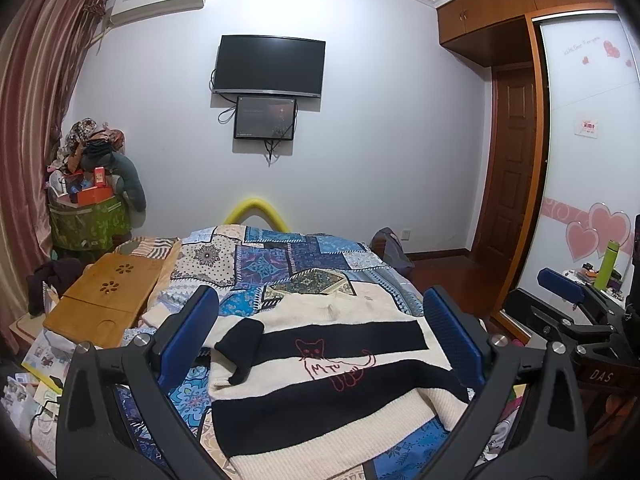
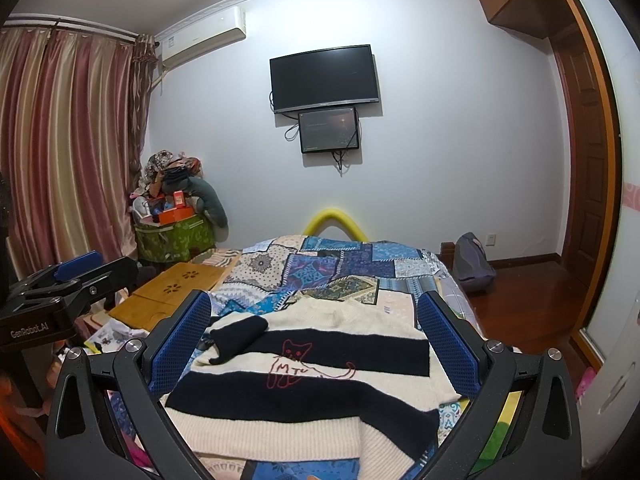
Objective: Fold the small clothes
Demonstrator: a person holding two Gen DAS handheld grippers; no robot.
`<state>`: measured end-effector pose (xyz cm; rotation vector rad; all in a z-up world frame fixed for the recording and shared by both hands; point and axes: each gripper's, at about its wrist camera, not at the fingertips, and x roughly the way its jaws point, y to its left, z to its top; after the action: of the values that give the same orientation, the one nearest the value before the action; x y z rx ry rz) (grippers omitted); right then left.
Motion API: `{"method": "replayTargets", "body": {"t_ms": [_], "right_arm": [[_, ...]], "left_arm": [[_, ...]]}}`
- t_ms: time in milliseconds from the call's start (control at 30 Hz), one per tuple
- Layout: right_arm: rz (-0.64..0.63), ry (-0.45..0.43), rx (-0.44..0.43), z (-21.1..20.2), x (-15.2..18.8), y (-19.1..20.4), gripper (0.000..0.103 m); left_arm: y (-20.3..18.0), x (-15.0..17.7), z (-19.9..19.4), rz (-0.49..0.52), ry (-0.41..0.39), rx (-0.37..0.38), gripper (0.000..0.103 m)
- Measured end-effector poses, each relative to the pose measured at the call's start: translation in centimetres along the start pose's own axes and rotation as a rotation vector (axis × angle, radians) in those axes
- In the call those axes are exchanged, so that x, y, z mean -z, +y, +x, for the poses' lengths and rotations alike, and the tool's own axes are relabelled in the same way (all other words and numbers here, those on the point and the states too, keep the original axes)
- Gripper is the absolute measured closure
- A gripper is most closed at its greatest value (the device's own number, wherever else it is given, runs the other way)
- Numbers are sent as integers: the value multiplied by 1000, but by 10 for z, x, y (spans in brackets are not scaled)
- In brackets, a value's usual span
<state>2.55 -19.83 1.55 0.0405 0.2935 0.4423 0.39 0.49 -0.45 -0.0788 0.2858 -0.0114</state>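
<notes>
A small cream and black striped sweater (image 1: 320, 368) (image 2: 304, 364) with a red cat outline lies flat on the patchwork bedspread (image 1: 280, 264) (image 2: 332, 268). One black-cuffed sleeve (image 1: 244, 344) (image 2: 240, 336) is folded in over its left side. My left gripper (image 1: 320, 340) hovers above the sweater, open, nothing between its blue pads. My right gripper (image 2: 316, 340) is likewise open and empty over the sweater. In the left wrist view the right gripper (image 1: 568, 300) shows at the right edge. The left gripper (image 2: 60, 280) shows at the left in the right wrist view.
A wooden lap tray (image 1: 108, 296) (image 2: 172, 292) rests on the bed's left side. Past it a green bag piled with clutter (image 1: 88, 204) (image 2: 172, 216) stands by the curtains. A grey bag (image 2: 472, 260) sits on the wood floor at right, with a wardrobe (image 1: 592, 160) near.
</notes>
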Motion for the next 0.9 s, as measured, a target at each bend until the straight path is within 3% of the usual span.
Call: {"method": "replayTargets", "body": {"t_ms": [900], "right_arm": [[4,3,1,0,0,-2,1]], "left_arm": [[3,0,5,-4,7,2,0]]}}
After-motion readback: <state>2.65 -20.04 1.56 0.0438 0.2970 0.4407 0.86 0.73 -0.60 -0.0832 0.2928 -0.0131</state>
